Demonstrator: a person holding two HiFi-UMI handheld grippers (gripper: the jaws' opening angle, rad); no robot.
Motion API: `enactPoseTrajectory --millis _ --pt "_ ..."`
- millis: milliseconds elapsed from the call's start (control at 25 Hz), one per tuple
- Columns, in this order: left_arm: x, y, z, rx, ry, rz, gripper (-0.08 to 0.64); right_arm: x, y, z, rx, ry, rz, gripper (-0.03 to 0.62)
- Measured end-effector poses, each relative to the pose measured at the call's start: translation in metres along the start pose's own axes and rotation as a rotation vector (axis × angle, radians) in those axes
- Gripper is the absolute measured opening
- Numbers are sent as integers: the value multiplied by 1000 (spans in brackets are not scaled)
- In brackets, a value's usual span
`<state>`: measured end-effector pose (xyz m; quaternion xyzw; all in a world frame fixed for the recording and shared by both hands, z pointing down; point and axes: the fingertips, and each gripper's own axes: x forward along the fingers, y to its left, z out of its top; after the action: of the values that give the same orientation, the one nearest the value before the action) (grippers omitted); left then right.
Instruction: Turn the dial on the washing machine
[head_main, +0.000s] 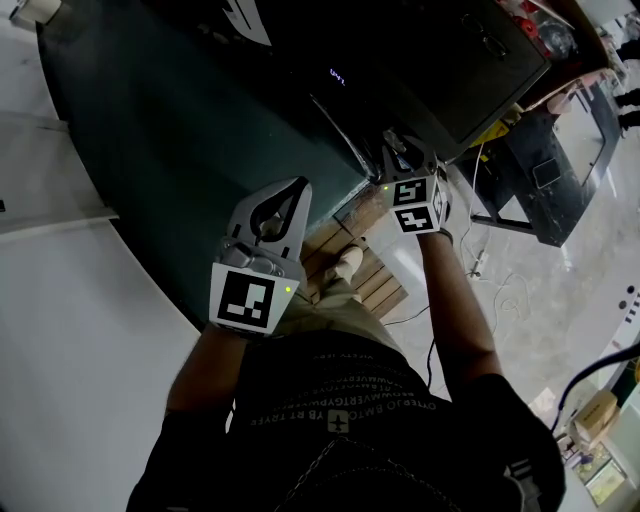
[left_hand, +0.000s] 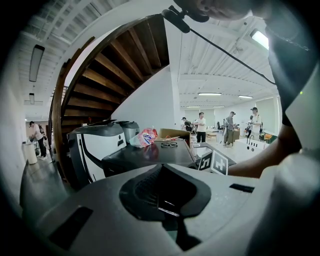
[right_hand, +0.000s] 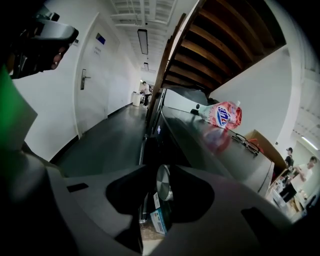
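The washing machine (head_main: 440, 60) is black, with a small lit display (head_main: 337, 77) on its front. My right gripper (head_main: 402, 148) reaches to that front's near edge. In the right gripper view the round silver dial (right_hand: 163, 182) stands edge-on between the jaws of the right gripper (right_hand: 161, 192). There is a gap on each side of it, so the jaws are open around it. My left gripper (head_main: 298, 186) hangs apart to the left, over the dark floor. Its fingertips meet with nothing between them, and it is well short of the machine (left_hand: 145, 157).
A pink detergent pouch (right_hand: 222, 115) and a pair of glasses (right_hand: 247, 141) lie on the machine's top. A white and blue label (right_hand: 159, 220) hangs below the dial. A wooden pallet (head_main: 375, 285) lies under the person's feet. A wooden staircase (right_hand: 225, 45) rises overhead. Several people stand far off.
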<state>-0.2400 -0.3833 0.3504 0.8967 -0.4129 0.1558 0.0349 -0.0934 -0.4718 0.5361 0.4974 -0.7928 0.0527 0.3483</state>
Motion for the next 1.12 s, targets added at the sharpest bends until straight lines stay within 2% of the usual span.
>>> enactPoseTrajectory --millis 360,720,1120 --pt "-4 -4 1 -8 -3 3 6 -7 -5 -23 47 38 -20 110" --pt "-5 -10 3 8 -2 -4 6 -6 -3 -5 0 -2 -14 114" --pt "-13 -12 10 26 -2 -1 6 -8 -5 -25 44 41 -12 109"
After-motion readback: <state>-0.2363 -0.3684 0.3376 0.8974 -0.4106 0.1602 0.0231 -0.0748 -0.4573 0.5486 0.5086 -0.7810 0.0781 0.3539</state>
